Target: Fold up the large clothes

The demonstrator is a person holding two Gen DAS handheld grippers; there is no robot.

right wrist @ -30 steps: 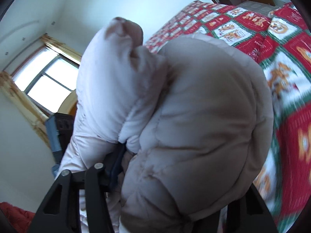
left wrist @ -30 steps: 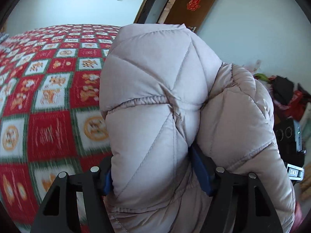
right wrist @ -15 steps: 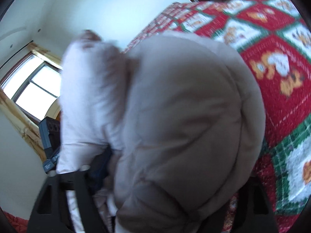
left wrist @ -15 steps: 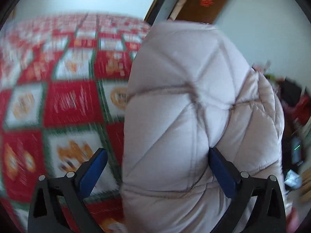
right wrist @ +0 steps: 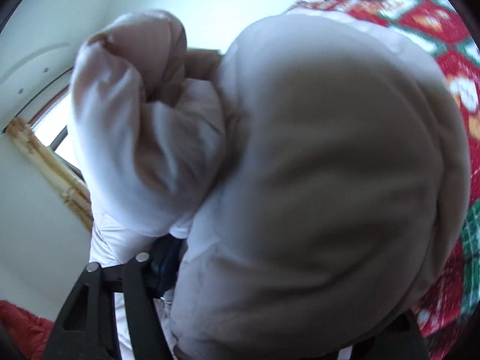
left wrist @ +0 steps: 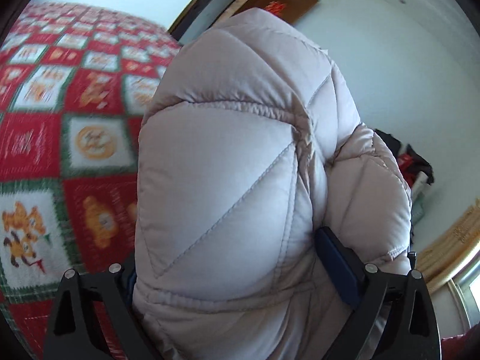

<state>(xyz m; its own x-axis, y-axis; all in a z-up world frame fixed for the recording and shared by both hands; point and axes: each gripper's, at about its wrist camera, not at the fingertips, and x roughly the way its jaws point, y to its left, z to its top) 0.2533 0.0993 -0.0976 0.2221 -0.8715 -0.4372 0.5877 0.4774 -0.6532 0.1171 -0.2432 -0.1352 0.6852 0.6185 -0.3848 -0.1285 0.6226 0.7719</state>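
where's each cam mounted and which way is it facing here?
Left wrist: on the left tongs, looking along the fingers at the pale pink quilted puffer jacket between them, jaws closing; red patchwork bedspread left, brown door behind.
Right wrist: on the right tongs, facing the jacket, jaws closing; window left, bedspread right.
Shared: jacket, bedspread.

A: Bedspread (left wrist: 60,138), red and white checks, green borders, orange figures. Beyond it?
B: Brown door (left wrist: 285,3) at its far end; window (right wrist: 57,138), yellow curtain (right wrist: 54,174), opposite the bedspread.
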